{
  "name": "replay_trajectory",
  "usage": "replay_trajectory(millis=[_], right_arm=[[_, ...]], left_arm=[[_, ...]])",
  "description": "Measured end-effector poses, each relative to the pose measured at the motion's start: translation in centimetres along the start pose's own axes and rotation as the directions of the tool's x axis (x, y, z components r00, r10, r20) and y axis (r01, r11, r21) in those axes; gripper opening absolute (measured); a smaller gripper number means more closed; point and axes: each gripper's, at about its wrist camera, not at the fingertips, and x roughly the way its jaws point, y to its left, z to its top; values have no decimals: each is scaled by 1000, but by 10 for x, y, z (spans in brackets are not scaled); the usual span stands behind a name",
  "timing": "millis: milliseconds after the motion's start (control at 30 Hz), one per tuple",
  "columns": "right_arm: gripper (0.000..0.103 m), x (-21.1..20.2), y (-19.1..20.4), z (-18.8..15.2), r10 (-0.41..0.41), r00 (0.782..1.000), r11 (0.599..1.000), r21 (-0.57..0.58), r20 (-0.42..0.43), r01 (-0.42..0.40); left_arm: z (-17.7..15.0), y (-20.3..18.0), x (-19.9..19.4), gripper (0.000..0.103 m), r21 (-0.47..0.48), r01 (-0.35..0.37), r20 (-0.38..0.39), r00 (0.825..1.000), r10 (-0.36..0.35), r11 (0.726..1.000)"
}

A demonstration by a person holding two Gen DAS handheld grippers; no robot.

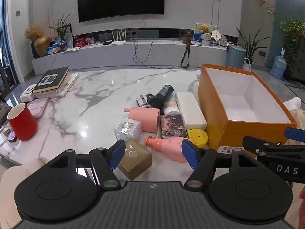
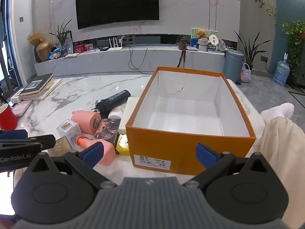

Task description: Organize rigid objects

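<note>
1. Scene. An open orange cardboard box with a white interior (image 2: 190, 148) stands empty on the white marble-patterned table (image 1: 91, 99). Just beside its left wall lies a cluster of rigid objects, many touching one another.
2. Cluster members. A pink pump bottle lying on its side (image 1: 167, 148), a gold square box with an embossed lid (image 1: 134, 157), a clear plastic cube case (image 1: 128, 128), a pink cylinder on its side (image 1: 144, 119), a yellow flat case (image 1: 197, 136), a long white rectangular box (image 1: 190, 110) and a dark cylindrical bottle resting across other items (image 1: 162, 96).
3. Left gripper (image 1: 153, 153). Its blue pads are spread wide and hold nothing. They frame the pump bottle and the gold box; contact with either cannot be confirmed.
4. Right gripper (image 2: 150, 152). It is likewise released and empty, facing the box's near wall, apart from it.
5. Step in hand (judgement). A first pick appears imminent, with nothing yet boxed. The nearest, unobstructed pieces suit first removal. The pump bottle is best clamped across its body, not its neck, and lifted clear before crossing the box rim.
</note>
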Motion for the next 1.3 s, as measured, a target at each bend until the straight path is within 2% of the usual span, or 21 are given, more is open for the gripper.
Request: replay_trajectory(millis=[1300], right_arm=[[101, 13, 6, -7, -21, 1000, 1000, -2, -12, 21]], left_arm=[[-2, 3, -4, 80, -7, -12, -9, 1000, 12, 1000]])
